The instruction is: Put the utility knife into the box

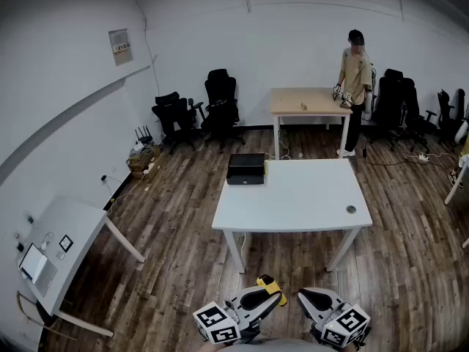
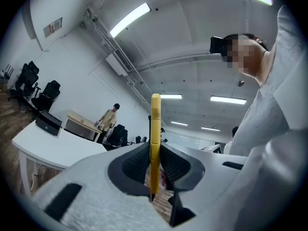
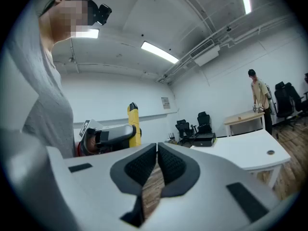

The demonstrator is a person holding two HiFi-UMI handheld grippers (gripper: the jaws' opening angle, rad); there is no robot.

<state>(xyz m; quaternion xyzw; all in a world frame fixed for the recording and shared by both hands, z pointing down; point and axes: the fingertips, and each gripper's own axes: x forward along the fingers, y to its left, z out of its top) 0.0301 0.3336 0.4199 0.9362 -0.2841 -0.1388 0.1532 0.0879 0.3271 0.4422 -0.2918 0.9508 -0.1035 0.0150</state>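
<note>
Half done at best: carrying, not yet placing. Clamped in left gripper, knife, well apart from box at far-left corner of table. Right gripper pinched together on nothing. Next, probably: step up, reach over box, lower, let go. Long axis upright across jaws in left gripper view, dark tip down, yellow end up.

White walls, a dark wood floor, a white table mid-room, a wooden table and black chairs beyond
</note>
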